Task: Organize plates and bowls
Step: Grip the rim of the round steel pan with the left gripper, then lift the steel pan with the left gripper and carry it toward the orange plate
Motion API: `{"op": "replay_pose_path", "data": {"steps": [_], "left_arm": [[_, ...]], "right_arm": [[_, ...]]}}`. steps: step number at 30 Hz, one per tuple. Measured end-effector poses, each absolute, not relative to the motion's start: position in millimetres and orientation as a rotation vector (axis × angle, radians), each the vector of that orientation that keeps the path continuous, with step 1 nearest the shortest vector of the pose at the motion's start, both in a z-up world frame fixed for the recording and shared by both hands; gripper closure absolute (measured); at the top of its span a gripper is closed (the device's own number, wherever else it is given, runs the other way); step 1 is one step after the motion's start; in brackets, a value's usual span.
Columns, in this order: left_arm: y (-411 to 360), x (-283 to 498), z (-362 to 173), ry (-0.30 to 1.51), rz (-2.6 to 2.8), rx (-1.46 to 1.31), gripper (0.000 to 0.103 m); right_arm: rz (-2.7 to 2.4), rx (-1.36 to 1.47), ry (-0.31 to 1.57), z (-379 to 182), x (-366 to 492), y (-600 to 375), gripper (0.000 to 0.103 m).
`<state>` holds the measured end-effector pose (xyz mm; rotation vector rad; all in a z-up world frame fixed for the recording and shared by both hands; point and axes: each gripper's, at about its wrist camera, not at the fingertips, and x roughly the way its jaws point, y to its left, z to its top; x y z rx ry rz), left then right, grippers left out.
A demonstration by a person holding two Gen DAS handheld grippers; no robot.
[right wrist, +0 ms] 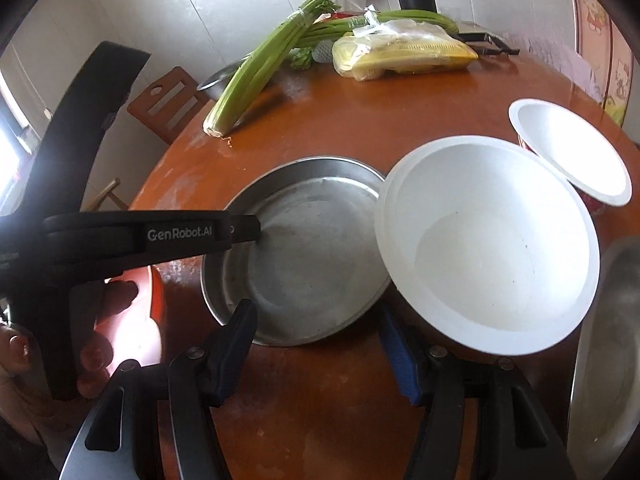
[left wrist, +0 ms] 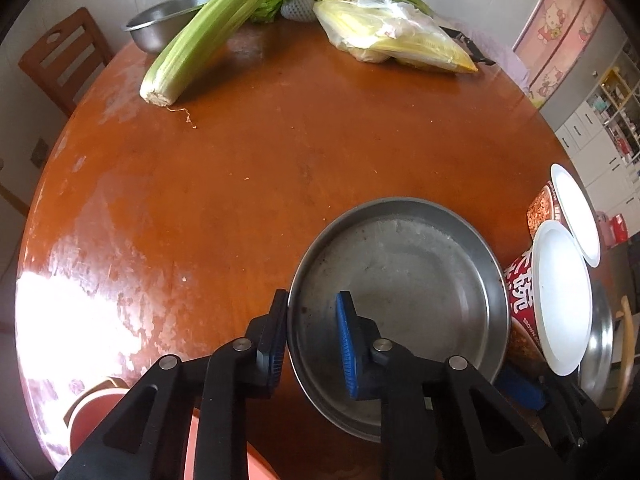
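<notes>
Straddling: our left gripper (left wrist: 312, 336) sits with its jaws apart over the near-left rim of the steel plate (left wrist: 400, 280), one finger outside the wall, the blue pad (left wrist: 347, 344) inside.
Left pose: we see the tool held level from the table's left edge, a bare hand (right wrist: 108, 320) wrapped around its handle.
Right gripper (right wrist: 320, 356): open, low at the table's near edge, its fingers either side of bare wood; nothing between them.
White bowl (right wrist: 488, 240): tilted, overlapping the steel plate's right rim.
Second white bowl (right wrist: 568, 148): behind it, near the right edge.
Far edge: we see celery (left wrist: 212, 36) and bagged corn (left wrist: 396, 36).
</notes>
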<state>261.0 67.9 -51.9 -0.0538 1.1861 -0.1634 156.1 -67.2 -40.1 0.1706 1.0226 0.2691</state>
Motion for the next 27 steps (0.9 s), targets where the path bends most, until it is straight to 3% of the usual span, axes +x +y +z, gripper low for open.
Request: {"op": "replay_pose_path", "data": {"steps": [14,27], "left_arm": [[69.9,241.0,-29.0,1.171,-0.214,-0.097,0.079],[83.9,256.1,-49.7,1.215,-0.063,-0.029,0.077]], "right_arm": [[0.429,0.197,0.972,-14.6,142.2,-54.5,0.041],[0.312,0.263,1.013,-26.9,143.1,-78.5,0.041]]}}
